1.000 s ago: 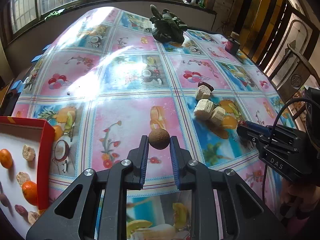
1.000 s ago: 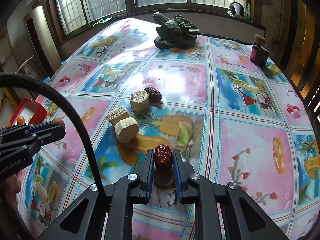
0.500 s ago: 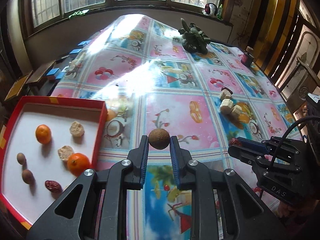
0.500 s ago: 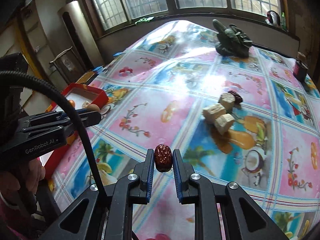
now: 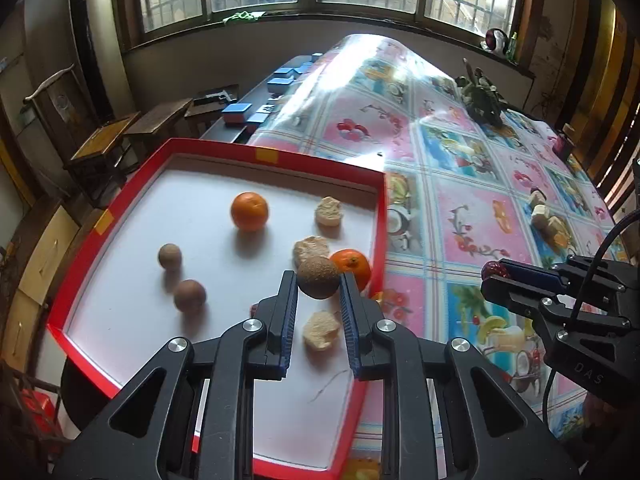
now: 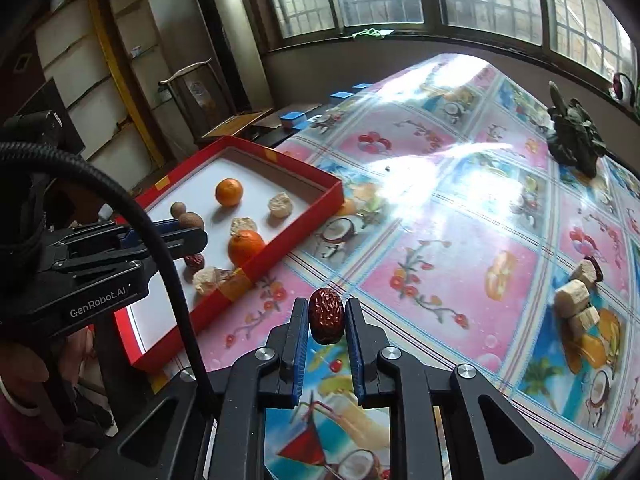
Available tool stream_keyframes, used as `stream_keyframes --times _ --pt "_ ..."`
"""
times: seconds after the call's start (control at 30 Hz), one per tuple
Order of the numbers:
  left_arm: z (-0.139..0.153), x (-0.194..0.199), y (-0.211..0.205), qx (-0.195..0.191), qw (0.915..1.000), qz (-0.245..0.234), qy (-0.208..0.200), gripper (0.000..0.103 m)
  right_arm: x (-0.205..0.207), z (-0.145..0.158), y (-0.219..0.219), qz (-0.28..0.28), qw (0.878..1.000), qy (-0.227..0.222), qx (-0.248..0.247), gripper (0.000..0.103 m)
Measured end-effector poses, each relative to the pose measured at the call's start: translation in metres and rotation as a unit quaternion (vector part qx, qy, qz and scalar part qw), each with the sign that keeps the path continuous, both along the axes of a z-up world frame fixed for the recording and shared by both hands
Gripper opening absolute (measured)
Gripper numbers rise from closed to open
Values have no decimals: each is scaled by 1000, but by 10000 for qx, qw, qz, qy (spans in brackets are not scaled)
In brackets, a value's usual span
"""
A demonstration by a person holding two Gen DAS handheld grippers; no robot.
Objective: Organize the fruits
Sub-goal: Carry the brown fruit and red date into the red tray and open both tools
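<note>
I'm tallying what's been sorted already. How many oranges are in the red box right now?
2. One orange sits toward the far side of the red box; the other orange lies against the box's right wall, just beyond the left gripper. None seems hidden.

The tabletop (image 5: 472, 208) wears a glossy cloth of pink and blue squares printed with fruit and drinks, ruled by thin plaid lines. At the left of the frame the tray (image 5: 382, 216) has a red rim, a white floor and yellow tape patches. Inside it lie two bright oranges (image 5: 249, 211), dull brown round fruits (image 5: 170, 257) and pale beige chunks (image 5: 329, 211). The left tongs (image 5: 318, 280) are black with blue pads around a speckled brown ball (image 5: 318, 278). The right tongs (image 6: 326, 317), likewise black and blue, frame a wrinkled dark red date (image 6: 326, 314).
</note>
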State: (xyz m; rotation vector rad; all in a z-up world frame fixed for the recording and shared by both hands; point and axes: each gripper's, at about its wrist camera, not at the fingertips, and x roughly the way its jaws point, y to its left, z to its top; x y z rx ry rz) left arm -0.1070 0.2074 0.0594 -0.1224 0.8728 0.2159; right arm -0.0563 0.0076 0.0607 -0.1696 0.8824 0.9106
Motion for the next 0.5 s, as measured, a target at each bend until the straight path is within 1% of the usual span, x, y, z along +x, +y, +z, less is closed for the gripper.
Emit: stream_keyframes --times 0.23,0.5 --pt "-6 -24 30 35 9995 324 16 21 -17 2 46 501 9987 -66 -65 17" --pt "-14 -41 56 -94 9984 549 82 21 -30 0 91 919 9957 -7 -111 17"
